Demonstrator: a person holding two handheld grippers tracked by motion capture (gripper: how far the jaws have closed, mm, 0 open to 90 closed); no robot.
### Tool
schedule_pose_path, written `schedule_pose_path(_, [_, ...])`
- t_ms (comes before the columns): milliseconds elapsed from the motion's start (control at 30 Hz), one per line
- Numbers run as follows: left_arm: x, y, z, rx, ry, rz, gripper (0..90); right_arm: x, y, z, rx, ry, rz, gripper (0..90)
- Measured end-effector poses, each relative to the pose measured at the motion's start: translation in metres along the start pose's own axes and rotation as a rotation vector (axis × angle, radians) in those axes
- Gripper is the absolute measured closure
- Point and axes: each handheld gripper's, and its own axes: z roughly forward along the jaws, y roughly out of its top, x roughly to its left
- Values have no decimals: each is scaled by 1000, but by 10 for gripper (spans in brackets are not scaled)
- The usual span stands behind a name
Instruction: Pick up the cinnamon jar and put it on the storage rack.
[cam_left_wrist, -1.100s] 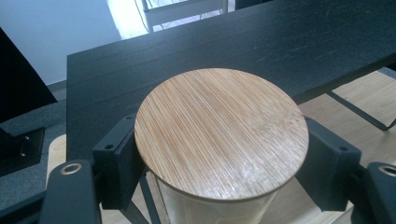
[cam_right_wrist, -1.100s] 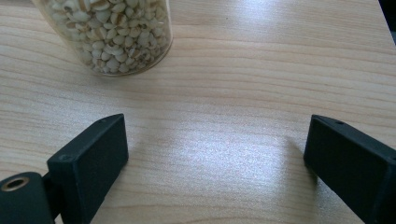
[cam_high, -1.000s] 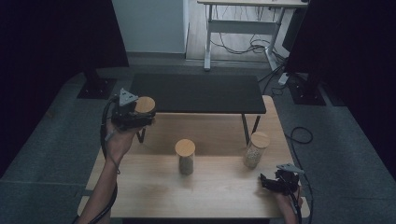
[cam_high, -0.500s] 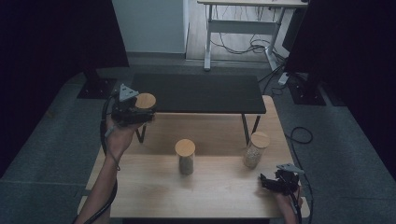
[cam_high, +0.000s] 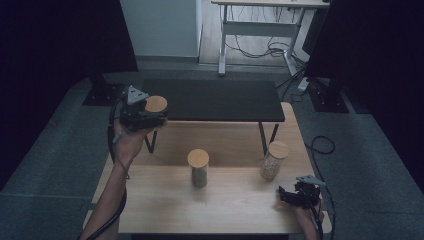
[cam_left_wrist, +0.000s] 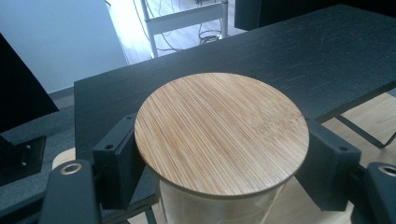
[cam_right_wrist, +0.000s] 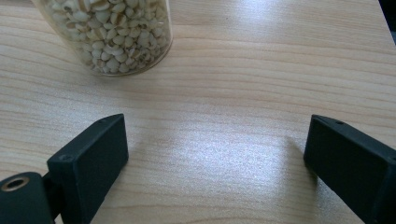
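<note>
Item: glass jar with a round bamboo lid (cam_left_wrist: 222, 133), gripped by the left gripper (cam_high: 145, 114). The jaws are closed on the jar just under the lid, one pad on each side, as the left gripper view shows. The jar is held upright in the air, clear of the surface, above the near left corner of the black shelf (cam_high: 215, 100). Its contents are not readable from these pictures.

Change noted: against the earlier high views, the jar and the left hand have shifted slightly toward the shelf's corner; the grip itself is unchanged. Judgement: the jar is in transit, probably on its way to being set on the black shelf, and the set-down is not yet made. The next move calls for keeping the jar level and bringing its base fully over the shelf edge before lowering.

Nearby items: a second lidded jar (cam_high: 198, 167) stands upright near the middle of the wooden surface (cam_high: 165, 210). A third lidded jar (cam_high: 274, 160), filled with pale grains, stands to the right, well apart from the second.

Right gripper (cam_high: 295, 194): rests low on the surface at the near right, jaws wide apart with nothing between them, unmoved from the earlier views. The grain jar stands just ahead of it, untouched.
</note>
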Motion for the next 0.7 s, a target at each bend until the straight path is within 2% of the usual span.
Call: schedule_pose_path(700, [8,4,17,-20,6,-16,246,0,0,0,0,1,0,57])
